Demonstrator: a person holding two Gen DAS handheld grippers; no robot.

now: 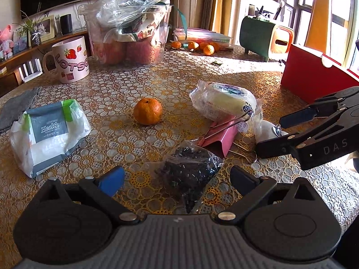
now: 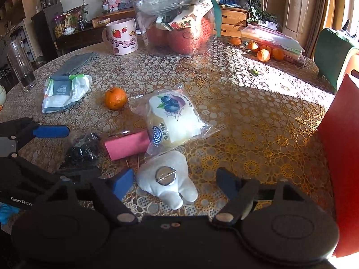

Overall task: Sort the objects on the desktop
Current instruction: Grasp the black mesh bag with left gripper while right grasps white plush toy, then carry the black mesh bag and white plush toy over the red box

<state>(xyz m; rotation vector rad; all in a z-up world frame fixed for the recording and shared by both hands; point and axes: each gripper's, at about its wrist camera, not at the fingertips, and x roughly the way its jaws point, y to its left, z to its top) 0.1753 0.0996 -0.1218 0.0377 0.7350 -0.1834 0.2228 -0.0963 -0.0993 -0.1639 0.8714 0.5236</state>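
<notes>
My left gripper (image 1: pixel 177 179) is open, its jaws either side of a clear bag of small black bits (image 1: pixel 188 170), also in the right wrist view (image 2: pixel 83 150). My right gripper (image 2: pixel 176 185) is open around a white tooth-shaped plush (image 2: pixel 168 177) with a metal pin; it shows from the side in the left wrist view (image 1: pixel 272 133). A pink binder clip (image 1: pixel 221 136) (image 2: pixel 126 145), a wrapped blueberry bread (image 1: pixel 224 102) (image 2: pixel 174 121), a tangerine (image 1: pixel 148 111) (image 2: pixel 116 98) and a tissue pack (image 1: pixel 48 134) (image 2: pixel 66 89) lie on the lace tablecloth (image 1: pixel 125 89).
A strawberry mug (image 1: pixel 69 59) and a clear tub of apples and bags (image 1: pixel 132 33) stand at the back. Several tangerines (image 1: pixel 202 46) lie by a folder stack. A red box (image 1: pixel 314 71) (image 2: pixel 343 157) is on the right, a glass (image 2: pixel 21 67) far left.
</notes>
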